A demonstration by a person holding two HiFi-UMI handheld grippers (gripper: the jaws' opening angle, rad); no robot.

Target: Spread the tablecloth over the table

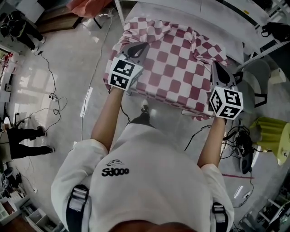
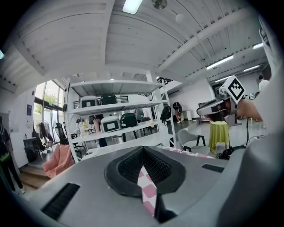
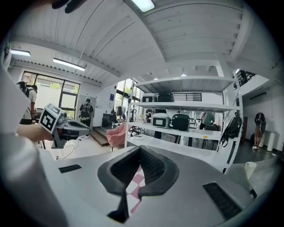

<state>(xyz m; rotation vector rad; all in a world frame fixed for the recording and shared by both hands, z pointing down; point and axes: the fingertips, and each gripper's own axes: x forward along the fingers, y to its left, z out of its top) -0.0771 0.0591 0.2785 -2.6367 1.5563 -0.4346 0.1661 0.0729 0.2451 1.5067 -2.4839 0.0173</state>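
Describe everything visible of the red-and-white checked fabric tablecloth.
The tablecloth is soft fabric in red-and-white checks. It covers the near end of the white table, wrinkled and bunched at its far edge, its near edge hanging down. The left gripper and right gripper each clamp a near corner with shut jaws.

- One checked tablecloth (image 1: 174, 63).
- One white table (image 1: 213, 22).
- Two grippers: the left gripper (image 1: 141, 46) and the right gripper (image 1: 216, 65).
- One gray chair (image 1: 259, 77).
- One yellow-green stool (image 1: 271, 132).
- One pink cloth (image 1: 88, 6).
- One big white shelf rack (image 2: 116, 106).
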